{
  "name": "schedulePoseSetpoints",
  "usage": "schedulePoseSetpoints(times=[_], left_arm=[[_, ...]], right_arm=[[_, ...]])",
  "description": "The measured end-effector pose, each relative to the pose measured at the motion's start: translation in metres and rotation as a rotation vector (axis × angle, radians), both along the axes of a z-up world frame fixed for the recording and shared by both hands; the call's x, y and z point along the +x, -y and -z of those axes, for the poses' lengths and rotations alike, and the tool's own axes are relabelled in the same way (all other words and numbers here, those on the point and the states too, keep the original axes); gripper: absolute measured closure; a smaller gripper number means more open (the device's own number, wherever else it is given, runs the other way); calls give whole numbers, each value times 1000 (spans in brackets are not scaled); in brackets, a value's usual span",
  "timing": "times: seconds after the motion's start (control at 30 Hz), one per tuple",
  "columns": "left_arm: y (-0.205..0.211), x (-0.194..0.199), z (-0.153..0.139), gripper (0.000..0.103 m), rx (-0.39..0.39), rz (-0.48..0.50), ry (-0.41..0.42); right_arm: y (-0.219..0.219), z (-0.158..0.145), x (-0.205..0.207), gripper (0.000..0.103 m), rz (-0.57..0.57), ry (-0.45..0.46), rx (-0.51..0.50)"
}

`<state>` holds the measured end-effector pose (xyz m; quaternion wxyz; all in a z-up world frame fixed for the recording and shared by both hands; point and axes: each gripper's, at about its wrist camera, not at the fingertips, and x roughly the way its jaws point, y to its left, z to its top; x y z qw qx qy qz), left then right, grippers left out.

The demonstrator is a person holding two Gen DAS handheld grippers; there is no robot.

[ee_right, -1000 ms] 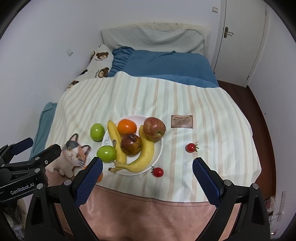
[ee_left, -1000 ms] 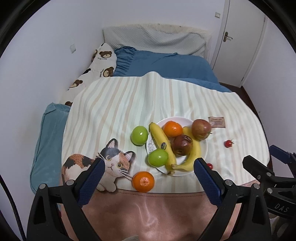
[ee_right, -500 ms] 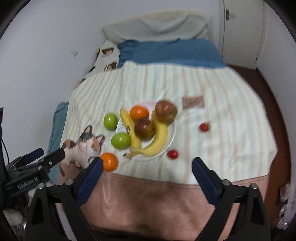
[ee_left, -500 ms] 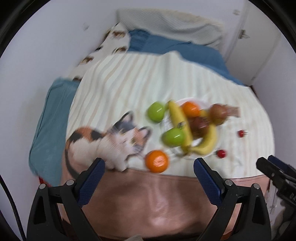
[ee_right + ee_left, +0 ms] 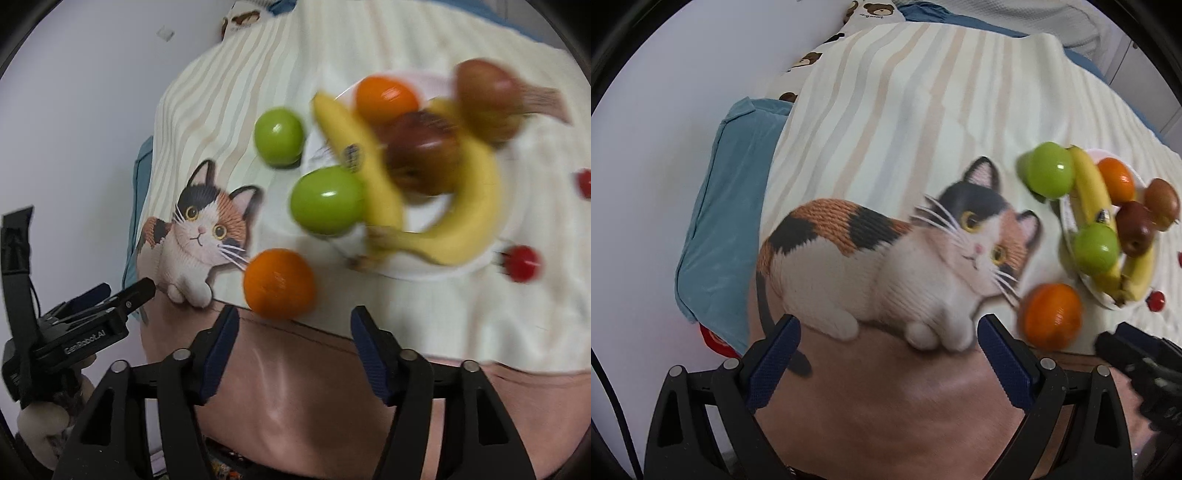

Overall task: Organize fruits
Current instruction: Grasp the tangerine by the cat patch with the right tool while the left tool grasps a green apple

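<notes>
Both grippers point steeply down over the near edge of a bed spread with a striped blanket [image 5: 894, 96] that carries a large printed cat [image 5: 886, 254].

At far left of the right wrist view, the left gripper [image 5: 110, 295] reaches in toward the cat's paws, gripped from below by a hand [image 5: 48, 417] whose details are too blurred to read. In its own camera the left gripper [image 5: 886, 347] hangs above the cat's feet and the pinkish border of the blanket; its blue-padded fingers [image 5: 772, 358] stand wide apart with nothing between them.

To the right of the cat, a loose orange [image 5: 279, 282] lies on the blanket just beyond the right gripper [image 5: 291, 343]. That gripper's jaws have just been closing and now stand about half open, empty, the orange sitting just ahead of the left pad and not between the pads. In the left wrist view the right gripper [image 5: 1137, 362] shows only as a dark blurred shape at lower right, close beside the same orange [image 5: 1052, 315].

Farther right, a green apple [image 5: 279, 136] rests on the blanket beside a white plate [image 5: 436, 271]. On the plate lie a second green apple [image 5: 327, 199], two bananas [image 5: 465, 218], another orange [image 5: 386, 98] and two reddish apples [image 5: 424, 155], all smeared by motion. Two small red tomatoes [image 5: 522, 264] sit on the blanket off the plate's right side, one near its rim, one at the frame's edge.
</notes>
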<state>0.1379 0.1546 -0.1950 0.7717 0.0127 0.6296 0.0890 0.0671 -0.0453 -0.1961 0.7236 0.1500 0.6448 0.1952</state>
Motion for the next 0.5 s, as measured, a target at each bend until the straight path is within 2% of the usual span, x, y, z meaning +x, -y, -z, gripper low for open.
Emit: schedulePoseSetpoints(times=[0.13,0.23,0.3,0.33,0.5], left_arm=[[-8,4,9,5,-1,-12,-15],[-10,2,15,5,-7,-13,-26],[-8,5,17,5,-10,-5,-34],[-8,5,18,5,-12,0,-37],[6,24,6,5,-37,51,-4]], right_arm=[[-37,28,11,34,-42,-28,-24],[-57,47,15,29,-58,-39,-79],[-64,57,17,30,-65,-49,-90],[-68,64,18,34,-67,-64,-95],[-76,65,10,37,-94,-2,-142]])
